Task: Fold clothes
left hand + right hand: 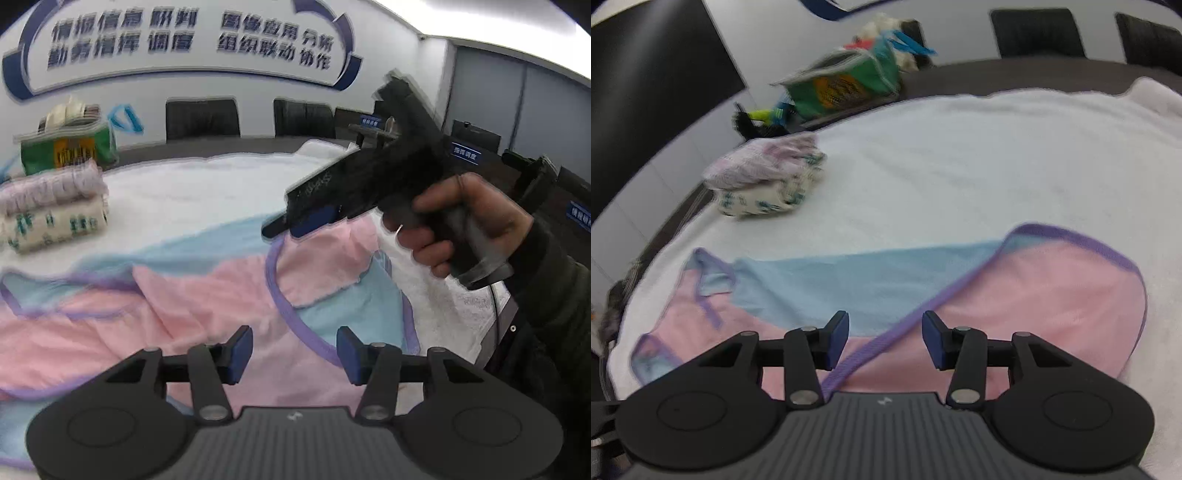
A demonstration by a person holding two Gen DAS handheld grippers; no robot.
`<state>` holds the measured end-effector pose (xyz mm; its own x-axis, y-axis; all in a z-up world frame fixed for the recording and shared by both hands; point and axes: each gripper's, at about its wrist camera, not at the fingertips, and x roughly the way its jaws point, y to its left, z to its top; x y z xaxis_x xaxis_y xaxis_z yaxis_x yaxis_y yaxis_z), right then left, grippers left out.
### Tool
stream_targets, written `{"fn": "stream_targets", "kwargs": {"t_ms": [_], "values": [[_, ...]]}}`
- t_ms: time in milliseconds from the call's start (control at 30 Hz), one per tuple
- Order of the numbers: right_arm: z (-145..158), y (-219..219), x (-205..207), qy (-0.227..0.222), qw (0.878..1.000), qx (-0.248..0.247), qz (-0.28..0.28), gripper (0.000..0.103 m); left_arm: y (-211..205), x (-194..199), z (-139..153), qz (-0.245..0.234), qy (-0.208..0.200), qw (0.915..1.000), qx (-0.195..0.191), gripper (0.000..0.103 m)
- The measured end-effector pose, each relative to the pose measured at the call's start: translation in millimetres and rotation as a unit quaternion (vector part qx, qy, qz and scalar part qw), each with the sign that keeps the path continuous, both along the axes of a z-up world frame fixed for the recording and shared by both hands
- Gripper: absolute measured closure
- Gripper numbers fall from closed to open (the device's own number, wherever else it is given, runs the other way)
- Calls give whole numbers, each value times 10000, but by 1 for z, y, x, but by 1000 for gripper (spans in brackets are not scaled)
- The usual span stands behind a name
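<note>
A pink and blue garment with purple trim lies rumpled across the lower half of both views, on a white towel. The left gripper and the right gripper both hover above it, fingers spread and empty. Folded clothes sit at upper left, beside a green bag.

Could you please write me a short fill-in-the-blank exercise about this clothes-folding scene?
1. The pink and blue garment is edged with trim coloured ____.
2. The jaws of the left gripper and the right gripper are both ____.
3. The garment lies on a towel coloured ____.
4. Behind the stack of folded clothes stands a bag coloured ____.

Missing words: purple; open; white; green.
</note>
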<state>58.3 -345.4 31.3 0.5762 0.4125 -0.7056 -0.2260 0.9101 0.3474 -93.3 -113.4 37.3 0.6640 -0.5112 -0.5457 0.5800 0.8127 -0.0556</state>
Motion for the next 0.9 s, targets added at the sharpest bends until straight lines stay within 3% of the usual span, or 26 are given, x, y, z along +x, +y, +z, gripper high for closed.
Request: {"fn": "stream_targets", "kwargs": {"t_ms": [100, 200, 233, 267, 300, 333, 400, 533, 600, 633, 700, 767, 833, 900], "values": [[-7, -2, 1, -15, 9998, 200, -77, 59, 29, 18, 16, 349, -13, 9994, -15, 54], [-14, -3, 2, -69, 9990, 428, -116, 59, 56, 66, 22, 731, 480, 9957, -304, 57], [-17, -4, 2, -86, 9986, 504, -129, 60, 62, 82, 22, 866, 717, 9929, -378, 65], [-19, -4, 2, -104, 9982, 580, -141, 68, 67, 102, 19, 992, 1036, 9885, -483, 79], [-21, -5, 2, -122, 9977, 656, -154, 86, 70, 119, 14, 1086, 1355, 9829, -607, 86], [-22, -4, 4, -165, 9973, 678, -210, 95, 74, 135, 9, 1175, 1671, 9762, -732, 94], [-20, -3, 7, -367, 9965, 636, -391, 101, 79, 154, -1, 1412, 1974, 9662, -875, 99], [-7, -8, 10, -1024, 9901, 485, -826, 101, 84, 161, -7, 1961, 1666, 9624, -864, 102], [-6, -11, 14, -901, 9904, 465, -943, 97, 88, 161, -10, 2104, 1691, 9584, -927, 102], [-6, -12, 15, -752, 9923, 516, -844, 95, 90, 159, -11, 2094, 1782, 9566, -965, 95], [-6, -12, 9, -743, 9936, 524, -677, 77, 93, 157, -12, 2074, 1962, 9527, -1039, 85], [-7, -9, 3, -831, 9940, 408, -579, 62, 87, 158, -13, 2011, 1942, 9548, -1013, 73], [-12, -4, 3, -748, 9953, 388, -487, 62, 74, 161, -10, 2018, 1776, 9603, -750, 75], [-19, 3, 5, -663, 9966, 322, -380, 64, 64, 162, -10, 1960, 1634, 9653, -552, 92]]}}
